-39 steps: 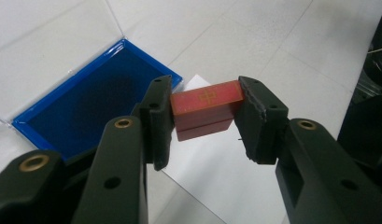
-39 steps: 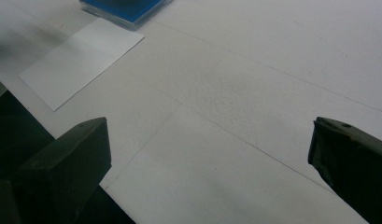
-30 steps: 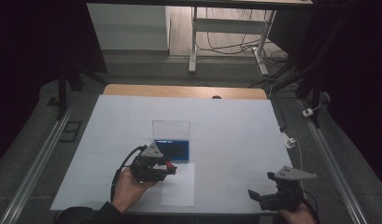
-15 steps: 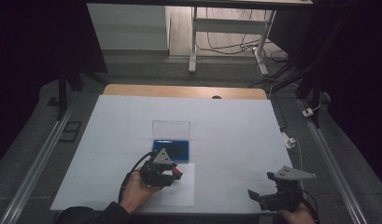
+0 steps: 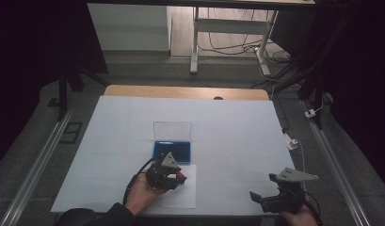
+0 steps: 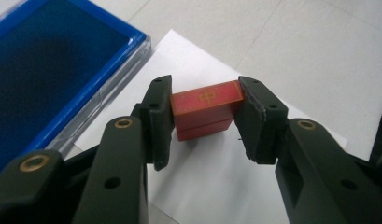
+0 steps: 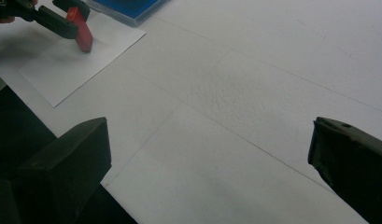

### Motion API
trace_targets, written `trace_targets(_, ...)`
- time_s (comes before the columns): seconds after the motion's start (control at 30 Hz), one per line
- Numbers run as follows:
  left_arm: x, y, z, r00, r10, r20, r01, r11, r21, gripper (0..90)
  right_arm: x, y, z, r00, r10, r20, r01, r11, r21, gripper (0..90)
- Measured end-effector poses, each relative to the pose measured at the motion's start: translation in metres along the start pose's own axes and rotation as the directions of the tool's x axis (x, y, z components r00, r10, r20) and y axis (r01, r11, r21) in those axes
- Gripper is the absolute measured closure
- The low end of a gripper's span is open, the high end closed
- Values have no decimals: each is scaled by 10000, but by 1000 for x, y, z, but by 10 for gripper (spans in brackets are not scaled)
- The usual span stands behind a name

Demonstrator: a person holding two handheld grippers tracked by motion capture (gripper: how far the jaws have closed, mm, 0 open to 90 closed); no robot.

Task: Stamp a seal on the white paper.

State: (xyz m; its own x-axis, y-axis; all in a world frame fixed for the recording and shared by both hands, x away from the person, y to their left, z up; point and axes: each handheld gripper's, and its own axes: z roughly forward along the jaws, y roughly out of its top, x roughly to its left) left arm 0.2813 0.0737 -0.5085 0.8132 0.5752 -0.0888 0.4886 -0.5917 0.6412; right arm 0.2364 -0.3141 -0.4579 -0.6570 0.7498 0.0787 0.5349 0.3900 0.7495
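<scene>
Two grippers in play, one busy. Left gripper (image 5: 173, 178) is clamped on a red stamp block (image 6: 206, 108), jaws pressing its two short sides, gold mark on its upper face showing in the left gripper view. Stamp is held over a white paper sheet (image 5: 185, 192) lying at the near edge of the desk (image 5: 237, 127), a bit left of centre. Blue ink pad (image 5: 172, 149) in its clear case, lid standing open, sits just beyond the sheet's far edge, touching or nearly touching it; can't tell which.

Progress, judged: stamp already picked up and brought from pad side to paper, so inking looks done or skipped; can't confirm ink on the stamp face, it's turned down and hidden. Paper appears blank where visible, no print yet. Left to do: press down on the sheet, lift, probably set the stamp back. Bottom of the stamp seems at or very close to the paper; contact unclear.

Right gripper (image 5: 277, 200) rests at the near right corner of the desk, jaws spread wide with nothing between them, well apart from stamp and sheet. In the right gripper view the stamp (image 7: 81, 28) sits far off at top left, tilted in the other gripper's jaws over the paper (image 7: 72, 65).
</scene>
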Motion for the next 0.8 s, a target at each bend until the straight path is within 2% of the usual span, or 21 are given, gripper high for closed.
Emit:
trace_targets(0.1, 0, 0, 0, 10000, -84, 11, 84, 10000, 31, 579, 0, 0, 0, 10000, -5, -5, 5, 10000, 4, 0)
trace_targets(0.3, -7, 0, 1, 9986, 375, -376, -371, 9992, 120, 580, 0, 0, 0, 10000, -10, -8, 10, 10000, 27, 0)
trace_targets(0.4, -9, -1, 1, 9982, 315, -501, -313, 9995, 60, 581, 0, 0, 0, 10000, -18, -11, 18, 10000, 29, 0)
trace_targets(0.63, -18, -2, 1, 9917, 782, -1020, -781, 9969, 49, 581, 1, 0, 0, 10000, -18, -28, 19, 10000, 17, 0)
trace_targets(0.73, -16, -4, 1, 9940, 570, -935, -577, 9983, -43, 581, 1, 0, 0, 10000, -18, -26, 18, 10000, 17, 0)
trace_targets(0.8, -13, -6, 1, 9970, 271, -728, -287, 9994, -214, 582, 1, 0, 0, 10000, -18, -26, 18, 10000, 12, 0)
